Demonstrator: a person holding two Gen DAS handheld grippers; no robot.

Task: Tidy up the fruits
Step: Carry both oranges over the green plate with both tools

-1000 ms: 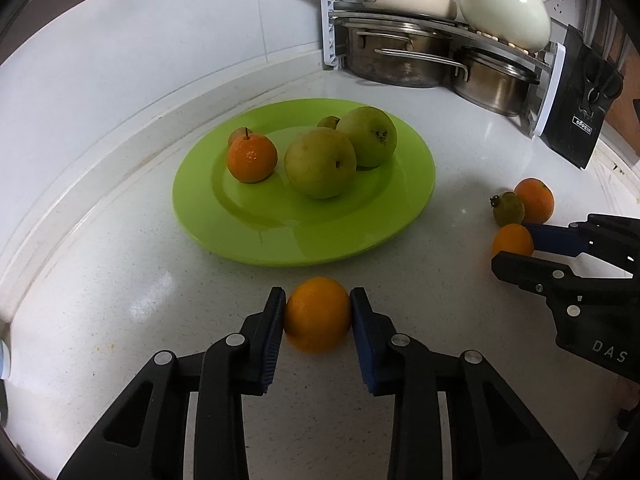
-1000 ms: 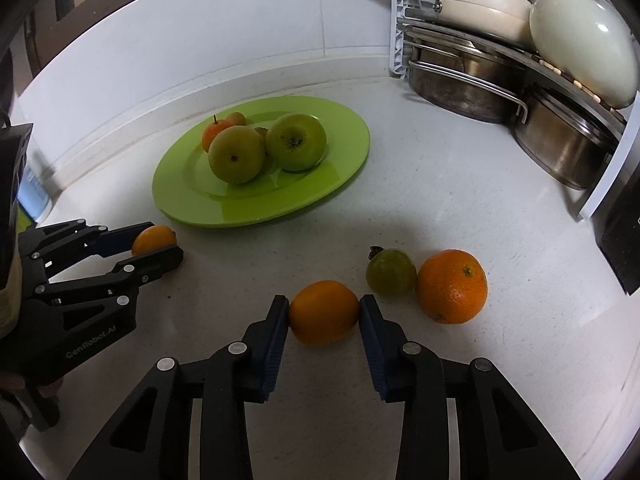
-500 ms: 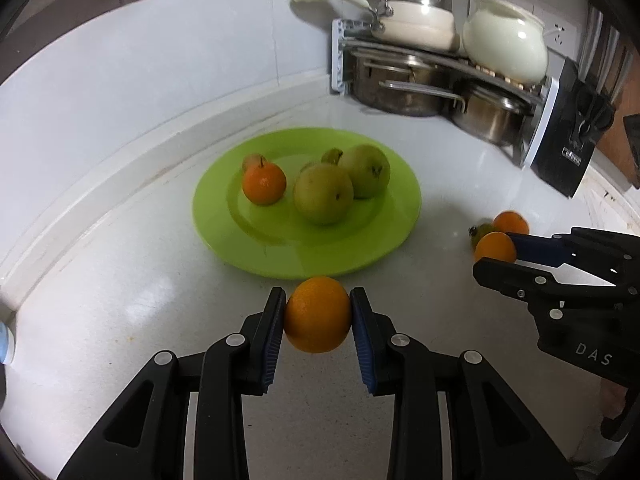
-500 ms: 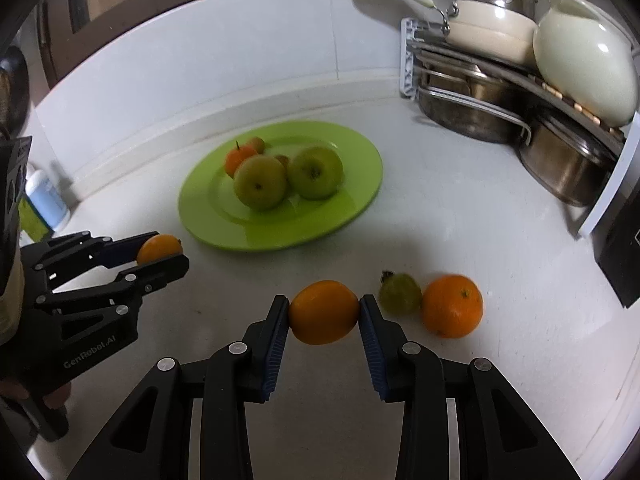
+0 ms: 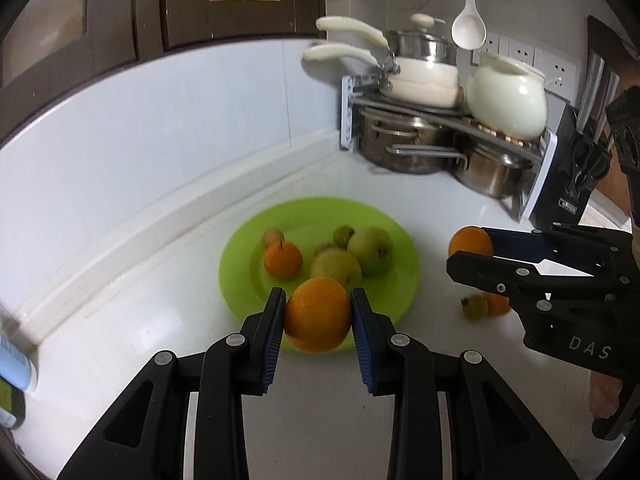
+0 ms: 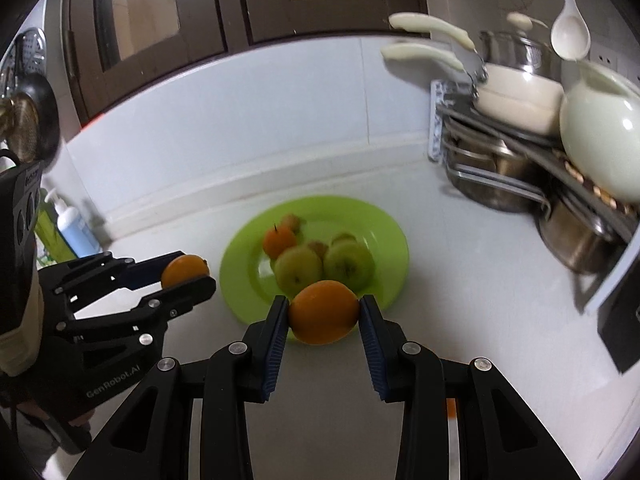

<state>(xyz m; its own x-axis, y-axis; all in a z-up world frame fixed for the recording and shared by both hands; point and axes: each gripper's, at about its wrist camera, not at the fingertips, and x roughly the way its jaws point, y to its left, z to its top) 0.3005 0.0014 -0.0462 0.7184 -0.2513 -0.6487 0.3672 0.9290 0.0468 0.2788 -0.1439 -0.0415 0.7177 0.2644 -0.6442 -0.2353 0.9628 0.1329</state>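
Note:
My left gripper (image 5: 318,316) is shut on an orange (image 5: 317,314) and holds it in the air above the near rim of the green plate (image 5: 240,268). My right gripper (image 6: 324,314) is shut on another orange (image 6: 324,312), also lifted, in front of the plate (image 6: 384,240). The plate holds two green apples (image 5: 370,249), a small orange (image 5: 282,260) and some small fruits. In the left wrist view the right gripper (image 5: 472,249) is at the right. A small green fruit (image 5: 475,306) and an orange (image 5: 500,303) lie on the counter under it.
A rack with steel pots (image 5: 404,148), white pans and a white kettle (image 5: 506,98) stands at the back right corner. A black knife block (image 5: 576,176) is at the far right. A soap bottle (image 6: 74,228) stands at the left against the wall.
Both grippers have risen from the counter with their oranges and now hover higher, nearer the plate. The small green fruit and one orange stayed on the counter.

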